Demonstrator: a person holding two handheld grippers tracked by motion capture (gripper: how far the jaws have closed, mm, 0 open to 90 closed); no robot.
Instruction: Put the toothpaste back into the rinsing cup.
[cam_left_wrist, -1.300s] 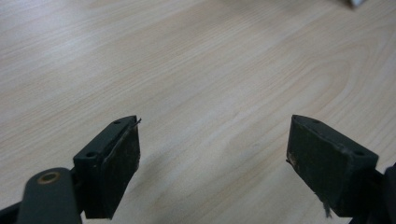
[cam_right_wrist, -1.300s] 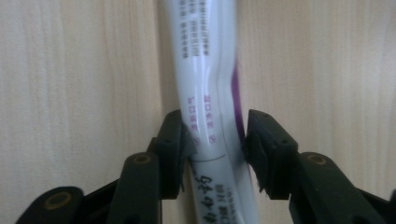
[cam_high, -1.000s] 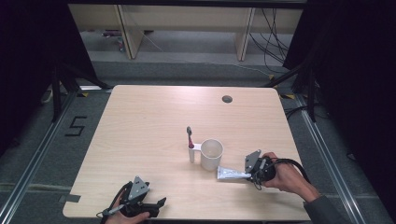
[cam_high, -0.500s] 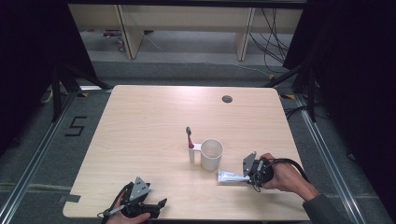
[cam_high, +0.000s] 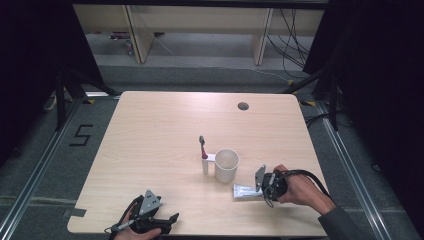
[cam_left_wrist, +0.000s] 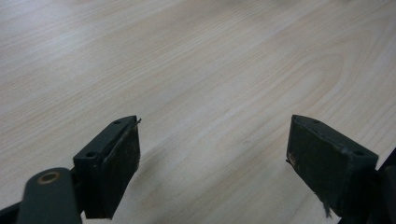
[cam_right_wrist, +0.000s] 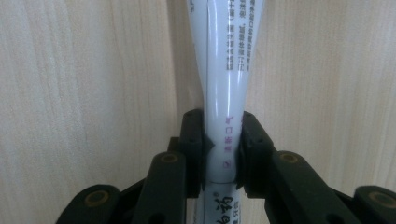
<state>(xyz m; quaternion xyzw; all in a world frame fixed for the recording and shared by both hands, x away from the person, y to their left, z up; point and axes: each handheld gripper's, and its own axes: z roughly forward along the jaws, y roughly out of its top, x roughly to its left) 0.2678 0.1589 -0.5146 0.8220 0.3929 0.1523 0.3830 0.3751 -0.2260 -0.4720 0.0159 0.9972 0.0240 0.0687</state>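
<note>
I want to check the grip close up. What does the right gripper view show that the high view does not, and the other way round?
Right gripper view alone: the right tool's black jaws pressing both sides of the white toothpaste tube, and small print on it.

High view alone: the white cup, the toothbrush upright beside it, the left tool near the table's front edge, the person's hands.

Both: the tube lying on the pale wooden table, held by the right tool.
</note>
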